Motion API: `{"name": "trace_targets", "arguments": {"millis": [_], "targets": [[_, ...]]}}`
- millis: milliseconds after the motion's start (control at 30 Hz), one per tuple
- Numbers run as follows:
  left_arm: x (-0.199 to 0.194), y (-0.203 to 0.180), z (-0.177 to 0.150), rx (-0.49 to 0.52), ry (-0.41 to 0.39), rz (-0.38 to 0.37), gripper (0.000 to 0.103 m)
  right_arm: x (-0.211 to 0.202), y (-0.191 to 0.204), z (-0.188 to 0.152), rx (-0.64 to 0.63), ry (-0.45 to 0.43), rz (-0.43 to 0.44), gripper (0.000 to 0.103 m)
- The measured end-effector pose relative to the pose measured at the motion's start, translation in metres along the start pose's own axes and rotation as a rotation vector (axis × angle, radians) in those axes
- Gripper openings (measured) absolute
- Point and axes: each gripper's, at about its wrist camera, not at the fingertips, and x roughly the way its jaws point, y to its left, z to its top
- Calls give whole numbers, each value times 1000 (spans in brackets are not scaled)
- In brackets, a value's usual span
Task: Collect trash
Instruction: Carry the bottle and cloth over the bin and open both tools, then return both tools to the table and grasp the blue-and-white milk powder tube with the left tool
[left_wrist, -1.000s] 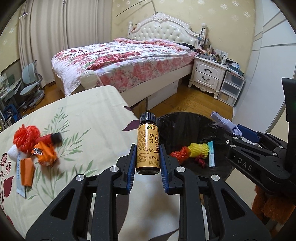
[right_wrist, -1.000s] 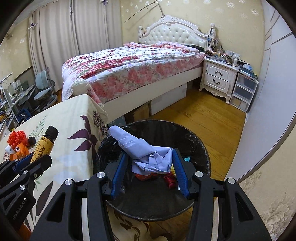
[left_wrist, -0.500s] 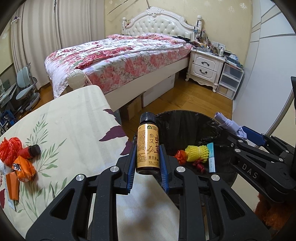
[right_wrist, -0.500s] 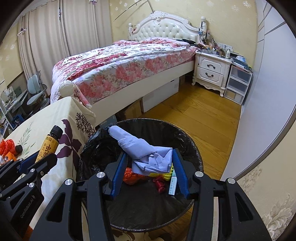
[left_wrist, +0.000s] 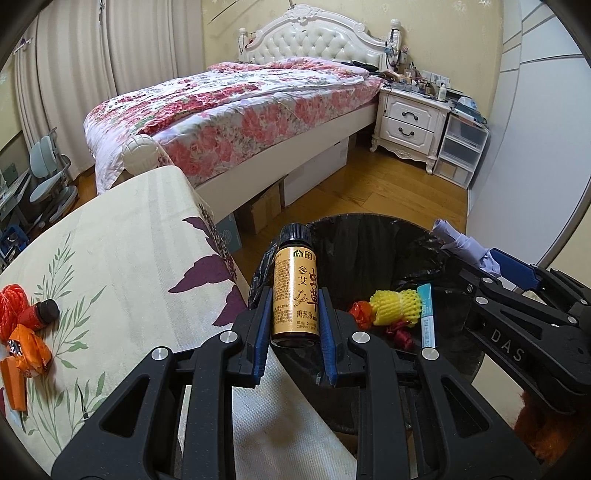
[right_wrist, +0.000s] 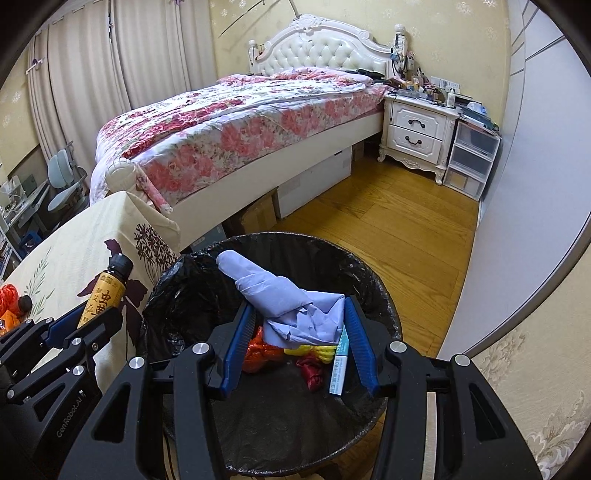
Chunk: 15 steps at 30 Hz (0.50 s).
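My left gripper (left_wrist: 294, 297) is shut on an amber bottle (left_wrist: 293, 273) with a black cap, held upright at the table's corner by the left rim of the black-lined bin (left_wrist: 369, 219). The same bottle (right_wrist: 105, 291) shows at the left of the right wrist view. My right gripper (right_wrist: 297, 306) is shut on a crumpled lilac paper (right_wrist: 280, 295) and hangs over the bin (right_wrist: 384, 295). Inside the bin lie a yellow foam net (left_wrist: 395, 301), red wrappers (left_wrist: 360, 314) and a teal box (left_wrist: 426, 314).
On the floral tablecloth (left_wrist: 110, 258) at the left lie a red net (left_wrist: 11, 310), a small red bottle (left_wrist: 38, 314) and an orange wrapper (left_wrist: 27, 347). Beyond are a bed (left_wrist: 240, 110), a white nightstand (left_wrist: 410, 122), plastic drawers (left_wrist: 461, 151) and wooden floor (right_wrist: 388, 229).
Both grippers have moved right toward the bin, which now looks nearer and more central. The table's trash has slid toward the left edge. Both grips are unchanged.
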Motion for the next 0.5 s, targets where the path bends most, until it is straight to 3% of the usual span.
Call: {"name": "trace_targets", "arguments": {"millis": [100,133,200,333,500], "targets": [[1,-1,1,2,-1,3,25,1,-1,1,5,-1,-2,65],[1,-1,2,2,-3,5,27,1,-1,0,6,-1,-1,66],[0,-1,2,1,-7,8,46,0,-1,0,5,-7,-13,67],[-4,1,1,-6,-14,8,53,-4,-3,-2,15,-8,-23,67],[-13,8,-2,-25,-27,19,71,-11,2,-4,9,-18,-27,72]]}}
